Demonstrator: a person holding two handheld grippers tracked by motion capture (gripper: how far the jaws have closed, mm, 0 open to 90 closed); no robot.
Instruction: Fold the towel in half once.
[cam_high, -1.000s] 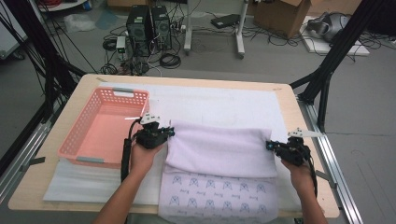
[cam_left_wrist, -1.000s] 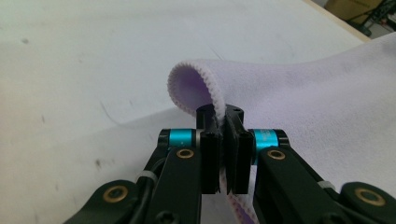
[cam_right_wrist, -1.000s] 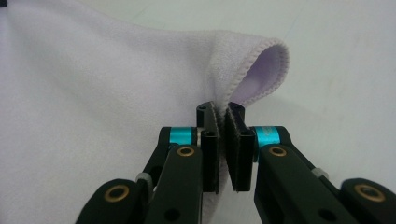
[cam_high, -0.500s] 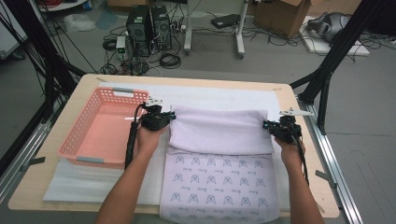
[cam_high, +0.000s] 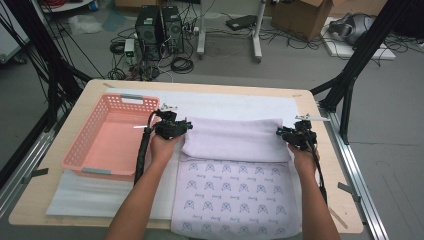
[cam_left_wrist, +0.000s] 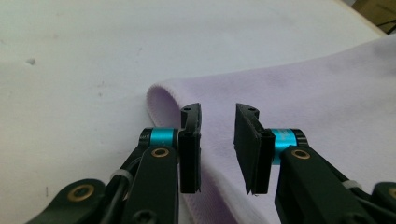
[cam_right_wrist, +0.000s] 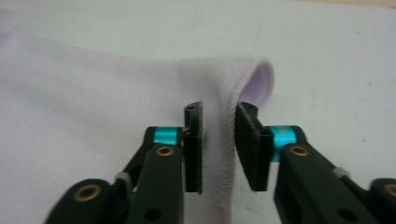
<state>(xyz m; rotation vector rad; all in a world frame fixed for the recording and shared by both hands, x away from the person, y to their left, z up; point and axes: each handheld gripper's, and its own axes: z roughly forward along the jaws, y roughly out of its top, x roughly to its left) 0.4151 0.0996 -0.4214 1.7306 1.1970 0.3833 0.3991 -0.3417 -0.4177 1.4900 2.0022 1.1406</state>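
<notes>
On the table, the lilac towel is folded halfway over; both tongs, left and right, have just been opening, corners between their jaws, more folding left.

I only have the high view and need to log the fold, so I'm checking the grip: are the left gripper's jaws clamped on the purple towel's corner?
Observer: No. In the left gripper view the left gripper has just been opening; its pads stand apart with the purple towel edge lying between them.
Operator: And the right one?
Observer: Same. The right gripper has just been opening too, with the stitched hem running between its pads.
Operator: Is the folded corner flat there?
Observer: Not quite; in the right gripper view the fold stands up in a small open loop beyond the jaws.
</notes>
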